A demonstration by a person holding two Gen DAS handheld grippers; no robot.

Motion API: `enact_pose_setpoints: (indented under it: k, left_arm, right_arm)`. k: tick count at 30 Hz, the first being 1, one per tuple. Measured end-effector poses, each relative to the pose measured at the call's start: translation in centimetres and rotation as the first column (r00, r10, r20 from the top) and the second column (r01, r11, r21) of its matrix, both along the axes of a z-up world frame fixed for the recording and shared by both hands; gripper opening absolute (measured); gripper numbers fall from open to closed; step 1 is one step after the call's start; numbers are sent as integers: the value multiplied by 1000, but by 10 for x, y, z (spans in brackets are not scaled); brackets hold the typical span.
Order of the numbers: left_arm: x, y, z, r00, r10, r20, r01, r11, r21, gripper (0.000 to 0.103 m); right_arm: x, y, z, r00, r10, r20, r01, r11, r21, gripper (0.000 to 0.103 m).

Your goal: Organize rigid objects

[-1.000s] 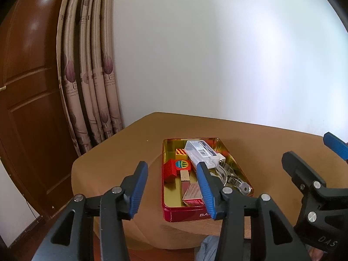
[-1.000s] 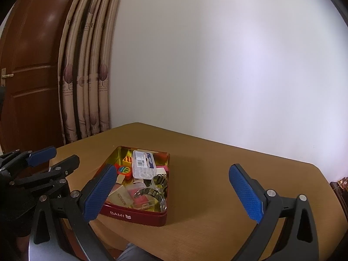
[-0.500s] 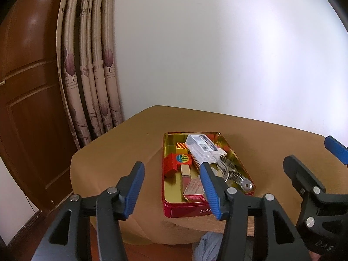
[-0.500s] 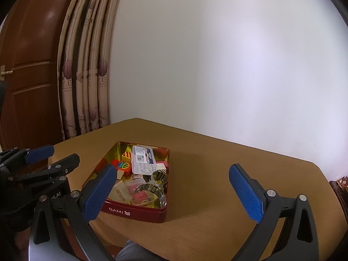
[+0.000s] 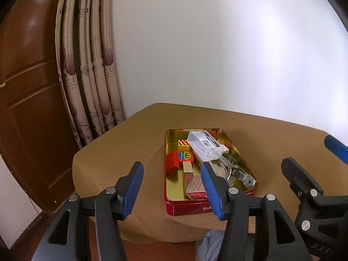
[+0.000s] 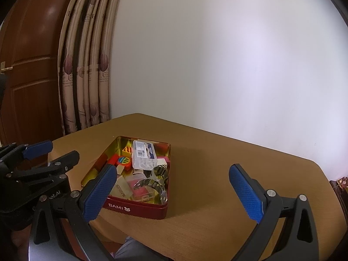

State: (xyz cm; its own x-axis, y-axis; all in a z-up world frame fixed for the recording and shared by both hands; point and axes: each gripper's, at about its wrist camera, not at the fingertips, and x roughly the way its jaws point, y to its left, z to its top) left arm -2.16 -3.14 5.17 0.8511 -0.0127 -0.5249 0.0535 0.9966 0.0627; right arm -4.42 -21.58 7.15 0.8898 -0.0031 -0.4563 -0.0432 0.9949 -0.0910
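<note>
A red tin with a gold inside (image 5: 174, 206) (image 6: 139, 207) stands near the front edge of a brown table (image 5: 121, 152) (image 6: 217, 174). It holds several small rigid things: a clear plastic case (image 5: 204, 144) (image 6: 144, 152), red and orange blocks (image 5: 173, 159), a round coloured badge (image 5: 185, 155) (image 6: 124, 160), a metal clip (image 5: 237, 170) (image 6: 152, 182) and small cards. My left gripper (image 5: 171, 187) is open and empty, held short of the tin; it also shows in the right wrist view (image 6: 51, 154). My right gripper (image 6: 174, 193) is open and empty; it also shows in the left wrist view (image 5: 313, 154).
A white wall stands behind the table. Patterned curtains (image 5: 91, 76) (image 6: 84, 76) and a dark wooden door (image 5: 28, 108) are at the left. The table's front edge runs just below the tin. A dark object (image 6: 341, 184) sits beyond the table's right end.
Both grippers have lifted and pulled back slightly, so the tin sits a little lower and farther in both views. Both stay open and empty.
</note>
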Motion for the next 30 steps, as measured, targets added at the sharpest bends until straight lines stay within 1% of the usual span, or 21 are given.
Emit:
enact_pose_setpoints:
  k: [11, 18, 25, 30]
  left_arm:
    - [3, 0, -2, 1000, -9, -22, 9, 1000, -7, 57]
    - [7, 2, -4, 998, -22, -51, 21, 999, -33, 57]
    - [8, 2, -6, 998, -25, -63, 23, 999, -30, 57]
    - [8, 2, -7, 997, -22, -76, 20, 999, -30, 59]
  right_arm:
    - [0, 2, -3, 1000, -1, -11, 1, 1000, -6, 102]
    - [0, 2, -7, 1000, 3, -15, -3, 1000, -9, 102]
    - [0, 1, -8, 1000, 6, -29, -6, 1000, -9, 102]
    - [3, 1, -10, 999, 12, -40, -12, 1000, -15, 102]
